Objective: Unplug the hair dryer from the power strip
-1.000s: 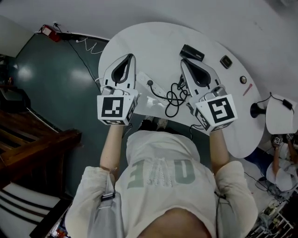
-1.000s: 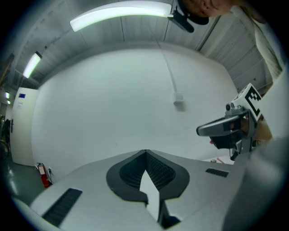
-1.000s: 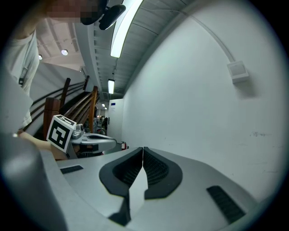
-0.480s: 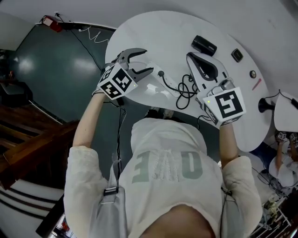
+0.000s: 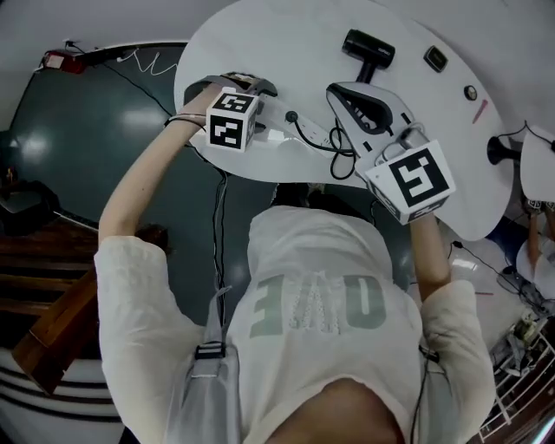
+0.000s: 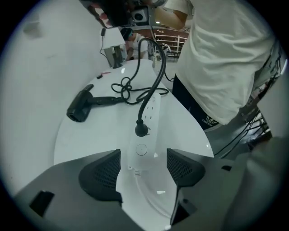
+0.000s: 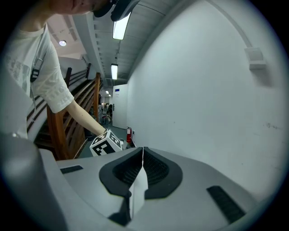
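Observation:
A white power strip (image 6: 147,128) lies on the round white table (image 5: 408,22) with the dryer's black plug (image 6: 142,129) standing in it. The cable (image 6: 156,76) runs in loops to the black hair dryer (image 6: 83,107), seen at the far side of the table (image 5: 368,48) in the head view. My left gripper (image 6: 142,169) points down at the table's left edge (image 5: 241,87). Its jaws have just been opening and stand either side of the strip's near end without touching it. My right gripper (image 5: 340,94) hovers over the cable loops, shut and empty.
Small dark objects (image 5: 436,58) and a red pen (image 5: 481,111) lie on the far right of the table. A second white table (image 5: 539,165) stands to the right. A red extinguisher (image 5: 56,61) and wooden stairs (image 5: 35,286) are on the left.
My left gripper has dropped from in front of me to the table's left edge, rolled over and opened its jaws around the strip's end. The right gripper has shifted a little.

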Demonstrator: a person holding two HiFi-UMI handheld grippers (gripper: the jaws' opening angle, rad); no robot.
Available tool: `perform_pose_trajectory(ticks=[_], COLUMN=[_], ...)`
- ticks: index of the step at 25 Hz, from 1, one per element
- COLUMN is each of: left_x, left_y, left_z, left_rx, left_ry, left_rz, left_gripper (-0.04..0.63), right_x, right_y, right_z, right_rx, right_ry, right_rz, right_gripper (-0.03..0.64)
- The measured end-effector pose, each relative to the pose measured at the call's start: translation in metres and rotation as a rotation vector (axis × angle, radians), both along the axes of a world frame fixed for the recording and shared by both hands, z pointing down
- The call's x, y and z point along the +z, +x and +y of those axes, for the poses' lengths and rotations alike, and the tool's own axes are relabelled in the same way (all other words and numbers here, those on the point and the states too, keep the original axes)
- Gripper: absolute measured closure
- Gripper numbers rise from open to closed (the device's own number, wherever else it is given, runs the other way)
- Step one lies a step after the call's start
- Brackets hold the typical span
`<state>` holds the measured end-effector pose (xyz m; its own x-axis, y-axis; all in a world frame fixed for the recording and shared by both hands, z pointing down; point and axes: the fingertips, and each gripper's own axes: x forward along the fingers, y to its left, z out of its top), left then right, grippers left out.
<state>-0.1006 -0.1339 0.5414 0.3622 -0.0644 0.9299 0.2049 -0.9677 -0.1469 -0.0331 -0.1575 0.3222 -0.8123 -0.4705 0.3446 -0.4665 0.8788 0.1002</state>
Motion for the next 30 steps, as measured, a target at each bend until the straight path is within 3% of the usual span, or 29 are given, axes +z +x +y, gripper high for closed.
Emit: perform_pose_trajectory(ticks=[4, 12, 16, 21, 25, 27, 30], left_x=[0.021, 0.048, 0.048, 0.047, 0.047, 0.047, 0.049], left_y=[0.009, 0.016, 0.016, 0.018, 0.021, 0.022, 0.018], left_z=[-0.001, 0.001, 0.001, 0.000, 0.000, -0.001, 0.000], left_rx=[0.098, 0.196, 0.212, 0.210, 0.194, 0.188, 0.204], left_ry=[-0.040, -0.105, -0.148, -0.159, -0.157, -0.155, -0.155], left_rz=[-0.049, -0.125, -0.099, -0.065, -0.055, -0.055, -0.069], left_gripper=[0.279, 0.297, 0.325, 0.327, 0.327, 0.327, 0.327], right_x=[0.010, 0.021, 0.033, 0.050, 0.059, 0.071, 0.110], right_y=[0.002, 0.009, 0.007, -0.004, -0.006, -0.005, -0.007], right_z=[0.000, -0.004, -0.003, 0.007, 0.008, 0.007, 0.001], right_rx=[0.021, 0.040, -0.005, -0.171, -0.352, -0.458, -0.571], right_ry=[-0.029, -0.057, -0.072, -0.053, 0.012, 0.001, -0.044], right_rz=[0.020, 0.035, 0.077, 0.182, 0.329, 0.413, 0.547], right_gripper=[0.595, 0.595, 0.595, 0.594, 0.583, 0.461, 0.448])
